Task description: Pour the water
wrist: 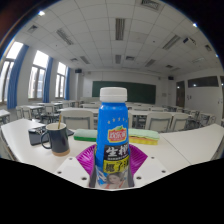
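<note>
A plastic bottle (113, 135) with a light blue cap, a white neck and a blue label stands upright between my gripper's (112, 158) fingers. Both purple pads (88, 157) press against its label on either side, and it is lifted above the white desk (185, 148). A dark mug (57, 137) with a handle stands on the desk to the left, just beyond the fingers. The fingertips themselves are hidden behind the bottle and the view's lower border.
A green and yellow flat thing (158, 137) lies on the desk behind the bottle. A small dark object (37, 136) lies left of the mug. Rows of classroom desks and chairs (160, 120) fill the room beyond, with windows (38, 75) on the left.
</note>
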Demonstrator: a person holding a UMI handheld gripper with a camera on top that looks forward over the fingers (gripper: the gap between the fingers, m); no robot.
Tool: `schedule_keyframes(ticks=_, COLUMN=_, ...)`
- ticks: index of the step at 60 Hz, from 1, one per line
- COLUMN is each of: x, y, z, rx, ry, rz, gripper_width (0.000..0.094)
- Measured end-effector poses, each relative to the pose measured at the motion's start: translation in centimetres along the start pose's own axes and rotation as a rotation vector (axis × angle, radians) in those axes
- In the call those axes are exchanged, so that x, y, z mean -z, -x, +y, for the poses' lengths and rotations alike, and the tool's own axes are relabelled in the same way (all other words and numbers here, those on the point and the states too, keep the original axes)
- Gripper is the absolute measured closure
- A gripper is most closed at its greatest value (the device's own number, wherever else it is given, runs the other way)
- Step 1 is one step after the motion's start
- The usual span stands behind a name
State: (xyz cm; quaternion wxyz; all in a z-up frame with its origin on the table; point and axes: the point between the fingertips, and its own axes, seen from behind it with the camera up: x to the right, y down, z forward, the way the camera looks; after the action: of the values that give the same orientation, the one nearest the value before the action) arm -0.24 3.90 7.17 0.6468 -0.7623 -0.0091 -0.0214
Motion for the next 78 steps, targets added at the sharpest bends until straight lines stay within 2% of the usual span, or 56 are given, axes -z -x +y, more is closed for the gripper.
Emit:
schedule_keyframes(ticks=5, x=0.1, y=0.3, z=0.0, rx=0.017, ry=-0.007, rz=-0.010, gripper_width=0.0551)
schedule_keyframes(ticks=13, x=-0.3, y=0.5, z=0.0, rx=0.083, ry=0.009, rz=-0.007, gripper_width=0.0553)
schedule_keyframes(ticks=18, x=-0.9, y=0.0, z=-1.7, rx=0.241, ry=0.008, rz=0.052, gripper_width=0.0553)
schedule_keyframes(ticks=23, x=-1.4, y=-0.6, z=-6.1, rx=0.508, ry=-0.005, rz=0.132, gripper_width=0.0553)
schedule_keyframes(ticks=31, x=-2.6, y=-0.1, z=-14.0, rx=1.109, ry=-0.085, rz=0.265, gripper_width=0.0553)
schedule_keyframes(ticks=37, x=-3.3, y=3.7, z=-15.8, rx=1.560, ry=-0.127, rz=0.340, gripper_width=0.0556)
schedule_keyframes(ticks=46, x=-5.5, y=4.3, z=-16.0, rx=1.902, ry=-0.073, rz=0.366, gripper_width=0.0555)
schedule_keyframes(ticks=54, x=-5.4, y=6.4, z=-16.4, rx=2.196, ry=-0.128, rz=0.424, gripper_width=0.0555)
schedule_keyframes(ticks=57, x=-4.3, y=6.4, z=-16.3, rx=2.249, ry=-0.113, rz=0.422, gripper_width=0.0556)
schedule_keyframes(ticks=63, x=-6.8, y=6.6, z=-16.5, rx=2.262, ry=-0.105, rz=0.424, gripper_width=0.0553)
schedule_keyframes(ticks=69, x=-5.8, y=6.0, z=-17.5, rx=2.212, ry=-0.119, rz=0.436, gripper_width=0.0553)
schedule_keyframes(ticks=73, x=-5.7, y=5.5, z=-18.6, rx=2.002, ry=-0.136, rz=0.423, gripper_width=0.0553)
schedule_keyframes(ticks=78, x=-5.2, y=3.9, z=-19.2, rx=1.511, ry=-0.152, rz=0.348, gripper_width=0.0547)
